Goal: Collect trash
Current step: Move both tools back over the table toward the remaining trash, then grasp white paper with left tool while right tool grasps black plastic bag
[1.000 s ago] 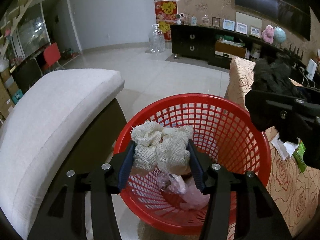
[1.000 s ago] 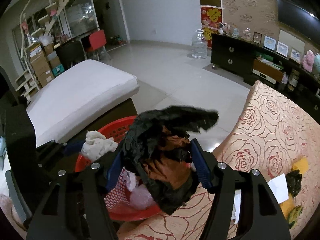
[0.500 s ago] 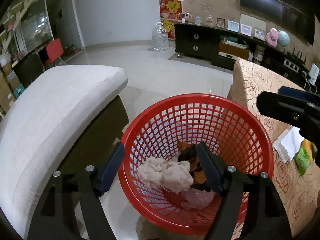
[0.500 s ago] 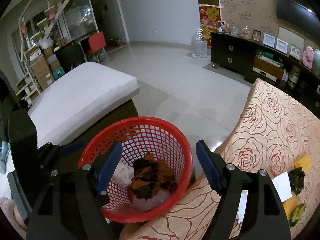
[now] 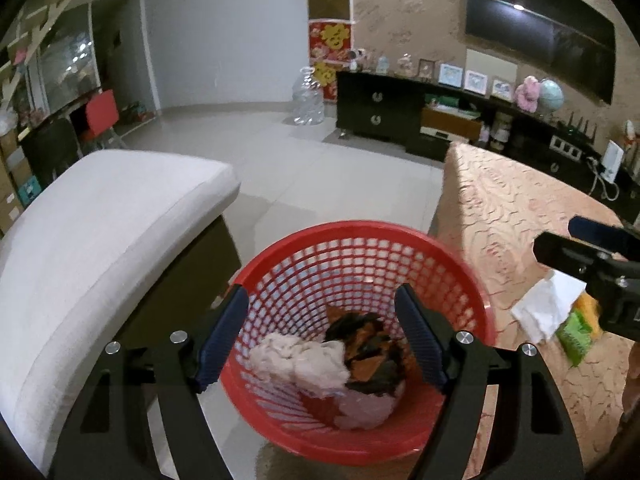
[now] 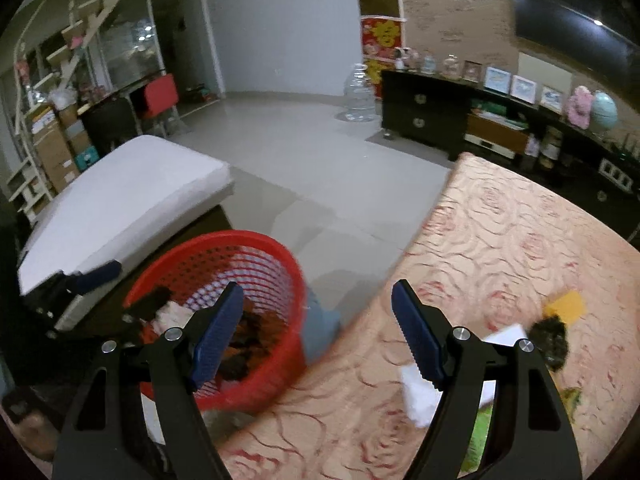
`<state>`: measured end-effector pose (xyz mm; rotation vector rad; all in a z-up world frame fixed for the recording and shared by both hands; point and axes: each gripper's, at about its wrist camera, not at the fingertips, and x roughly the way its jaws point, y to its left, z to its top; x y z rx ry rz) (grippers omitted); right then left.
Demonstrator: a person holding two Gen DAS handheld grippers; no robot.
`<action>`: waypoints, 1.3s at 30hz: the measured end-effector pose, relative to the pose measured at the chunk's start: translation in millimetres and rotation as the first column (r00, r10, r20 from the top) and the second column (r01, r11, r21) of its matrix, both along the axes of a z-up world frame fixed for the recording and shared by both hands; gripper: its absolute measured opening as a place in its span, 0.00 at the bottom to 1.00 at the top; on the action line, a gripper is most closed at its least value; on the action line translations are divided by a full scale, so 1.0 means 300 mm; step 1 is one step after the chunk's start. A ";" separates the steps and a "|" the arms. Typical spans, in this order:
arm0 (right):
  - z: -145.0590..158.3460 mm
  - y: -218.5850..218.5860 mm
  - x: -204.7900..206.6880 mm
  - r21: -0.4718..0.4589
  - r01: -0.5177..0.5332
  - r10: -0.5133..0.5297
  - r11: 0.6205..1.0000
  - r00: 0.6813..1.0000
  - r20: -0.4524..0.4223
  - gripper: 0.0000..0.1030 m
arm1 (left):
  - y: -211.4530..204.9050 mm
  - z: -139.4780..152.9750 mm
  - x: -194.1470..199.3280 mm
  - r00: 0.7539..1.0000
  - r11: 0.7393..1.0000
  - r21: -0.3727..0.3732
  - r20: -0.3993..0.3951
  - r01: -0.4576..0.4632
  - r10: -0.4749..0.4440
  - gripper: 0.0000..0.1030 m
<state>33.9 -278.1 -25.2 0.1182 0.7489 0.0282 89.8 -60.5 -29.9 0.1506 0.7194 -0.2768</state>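
The left gripper (image 5: 320, 336) hangs over the red plastic basket (image 5: 360, 236) in the lower middle of the left wrist view, its blue-padded fingers (image 5: 222, 336) spread wide with nothing gripped between them. Down in the basket lie a crumpled whitish net wad (image 5: 300, 364), a black-and-orange wrapper (image 5: 368, 352) just right of it and touching it, and a pale pink plastic bag (image 5: 360, 408) beneath both. A white cushion (image 5: 100, 232) fills the left side of that frame, and the rose-patterned tablecloth (image 5: 512, 208) takes the right.

In the right wrist view the right gripper (image 6: 318, 332) is likewise released and empty, its left finger over the basket's rim and its right finger (image 6: 416, 340) over the cloth. More trash remains on the cloth in the lower right of that frame: white paper (image 6: 420, 396) partly behind the right finger, a dark crumpled wrapper (image 6: 552, 340), a yellow piece (image 6: 568, 304) just above it, and something green (image 6: 480, 432) near the bottom edge, too blurred to identify. The basket sits just beside the table's edge, lower left.
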 end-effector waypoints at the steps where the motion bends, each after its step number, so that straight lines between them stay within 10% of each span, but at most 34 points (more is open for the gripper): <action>1: -0.001 -0.033 -0.019 -0.001 0.024 -0.024 1.000 1.000 -0.004 0.72 | -0.014 0.005 -0.010 1.000 1.000 -0.003 0.006 0.008 -0.008 0.71; 22: -0.049 -0.542 -0.404 0.006 0.411 -0.410 0.912 0.911 -0.042 0.72 | -0.350 0.008 -0.152 0.977 0.978 -0.008 0.032 0.209 -0.209 0.78; 39: -0.104 -0.706 -0.474 0.083 0.484 -0.482 0.871 0.875 -0.047 0.72 | -0.638 -0.105 -0.184 0.910 0.909 0.059 -0.021 0.414 -0.413 0.78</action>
